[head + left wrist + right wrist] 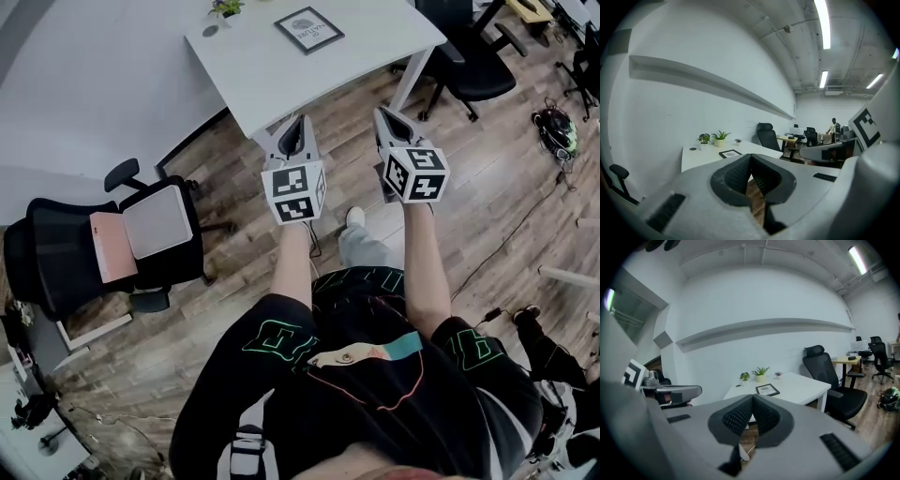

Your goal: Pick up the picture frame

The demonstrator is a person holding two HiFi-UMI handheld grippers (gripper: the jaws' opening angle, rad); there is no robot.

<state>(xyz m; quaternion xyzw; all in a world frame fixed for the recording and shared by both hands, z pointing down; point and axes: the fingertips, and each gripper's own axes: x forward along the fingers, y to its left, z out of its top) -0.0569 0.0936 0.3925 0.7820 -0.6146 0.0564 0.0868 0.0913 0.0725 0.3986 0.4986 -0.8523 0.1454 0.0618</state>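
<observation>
While both hung over the floor (487, 187) at mid-frame in the head view, the left gripper (301, 122) had its jaws pressed together on nothing, and the right gripper (379, 112) was likewise closed and empty. The frame (308, 29) lay flat on the table (375, 42) at top centre, well ahead of both tips. At the table's far edge, left of centre in the right gripper view, a pale pot (760, 378) held a leafy green plant (761, 371), and a smaller pot (744, 379) just beside it held a darker one. The frame was rectangular, a thin black border around a pale print. The tabletop was white and smooth; the floor was wood planks. Each gripper's pads (738, 417) were dark and ribbed, set in matte grey shells.
</observation>
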